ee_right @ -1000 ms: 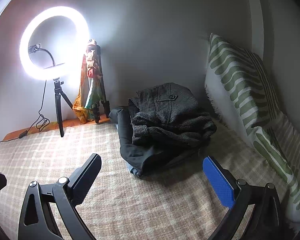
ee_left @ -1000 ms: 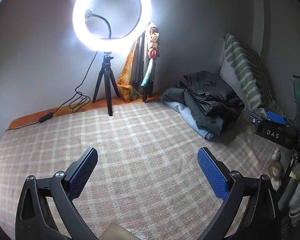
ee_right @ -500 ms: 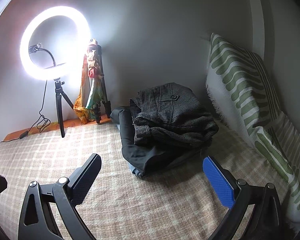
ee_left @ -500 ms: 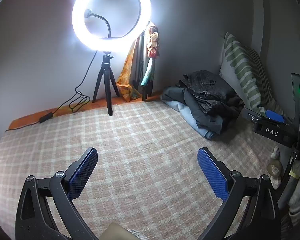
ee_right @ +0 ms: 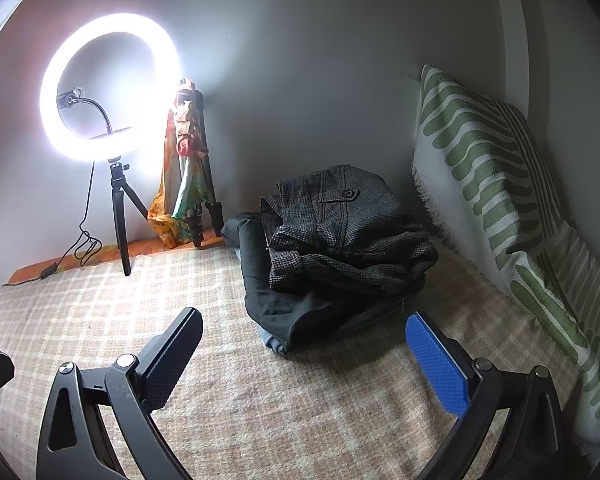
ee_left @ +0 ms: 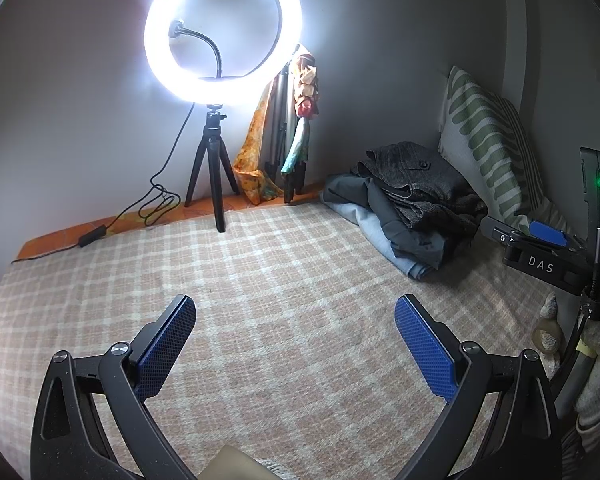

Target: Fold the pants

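Beside the green-striped pillow, a pile of pants sits on a checked blanket, a grey tweed pair on top of darker ones. Short of the pile, the right gripper hovers with jaws spread wide, holding nothing. Farther from the pillow, the left gripper is likewise wide open and empty. White letters "DAS" mark the right gripper's body.

Left gripper jaws spread wide, empty, right gripper jaws likewise wide, empty
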The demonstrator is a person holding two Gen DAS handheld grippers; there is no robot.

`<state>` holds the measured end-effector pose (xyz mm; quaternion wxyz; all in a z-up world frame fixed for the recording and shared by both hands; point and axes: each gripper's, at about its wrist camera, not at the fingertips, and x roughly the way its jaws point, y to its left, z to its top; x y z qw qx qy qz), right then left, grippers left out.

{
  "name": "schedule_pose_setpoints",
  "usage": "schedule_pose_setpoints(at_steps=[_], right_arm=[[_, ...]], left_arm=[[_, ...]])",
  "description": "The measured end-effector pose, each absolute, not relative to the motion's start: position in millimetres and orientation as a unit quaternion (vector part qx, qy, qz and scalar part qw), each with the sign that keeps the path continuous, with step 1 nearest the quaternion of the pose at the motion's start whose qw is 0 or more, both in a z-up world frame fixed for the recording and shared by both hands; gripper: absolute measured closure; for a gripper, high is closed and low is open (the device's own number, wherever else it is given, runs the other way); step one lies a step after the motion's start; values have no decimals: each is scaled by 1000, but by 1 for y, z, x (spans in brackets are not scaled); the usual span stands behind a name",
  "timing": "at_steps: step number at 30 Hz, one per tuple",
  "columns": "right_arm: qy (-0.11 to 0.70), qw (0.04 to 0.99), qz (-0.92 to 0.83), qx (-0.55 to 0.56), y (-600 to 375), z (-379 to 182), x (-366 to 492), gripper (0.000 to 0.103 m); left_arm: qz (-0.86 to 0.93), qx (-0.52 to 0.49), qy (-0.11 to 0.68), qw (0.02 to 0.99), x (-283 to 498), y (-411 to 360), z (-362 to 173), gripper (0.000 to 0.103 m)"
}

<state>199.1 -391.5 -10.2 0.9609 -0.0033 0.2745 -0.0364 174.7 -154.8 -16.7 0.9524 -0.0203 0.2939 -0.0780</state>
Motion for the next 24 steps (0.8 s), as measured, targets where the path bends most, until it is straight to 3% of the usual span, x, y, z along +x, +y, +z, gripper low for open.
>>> schedule_pose_setpoints(at_steps=[24], right_arm=[[277,960,-32,-6,-388,-12,201,0]], left_arm=[[-64,-23,287,956,172,-148,-14,3]])
